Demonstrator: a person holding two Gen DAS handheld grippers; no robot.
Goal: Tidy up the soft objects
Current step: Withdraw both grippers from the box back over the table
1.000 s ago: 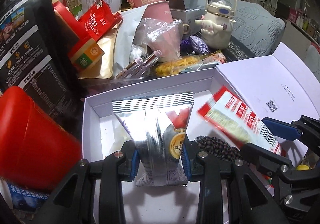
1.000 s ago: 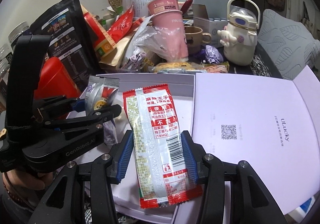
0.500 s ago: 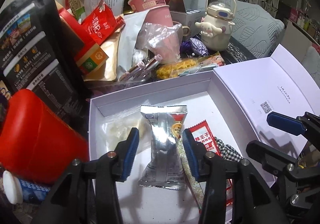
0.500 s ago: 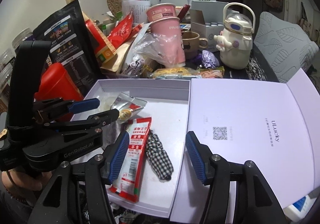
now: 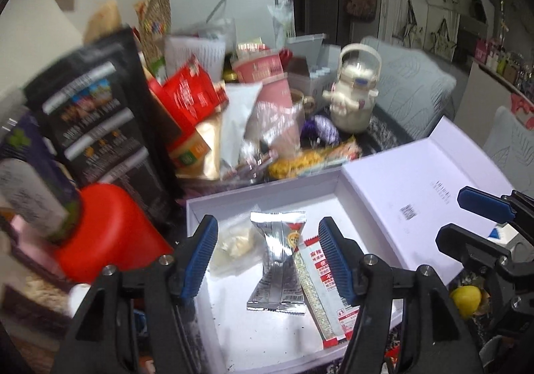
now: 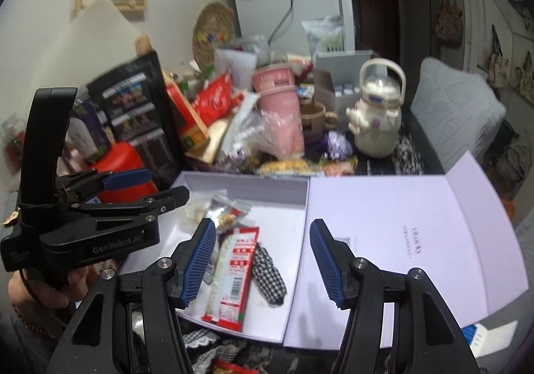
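Observation:
An open white box [image 5: 260, 193] holds a silver snack packet [image 5: 278, 260] and, beside it on the right, a long red-and-white packet [image 5: 320, 287]. A clear bag of pale stuff [image 5: 235, 240] lies at their left. My left gripper [image 5: 267, 230] hovers above the silver packet; its jaws are opening and grip nothing. In the right wrist view the same box [image 6: 247, 178] also shows a black-and-white checked cloth [image 6: 268, 270] next to the red packet [image 6: 235, 270]. My right gripper [image 6: 262, 227] hangs above them, open and empty. The left gripper [image 6: 157, 185] is at its left.
The box lid [image 6: 400, 223] lies flat to the right. Behind the box is a pile of pouches, pink cups [image 5: 270, 86] and a white cartoon kettle [image 5: 353, 97]. A red container [image 5: 110, 227] and a black pouch [image 5: 96, 127] stand left.
Both grippers let go of their packets, which now lie flat in the box. Both jaws have widened, and both grippers have risen and drawn back from the box.

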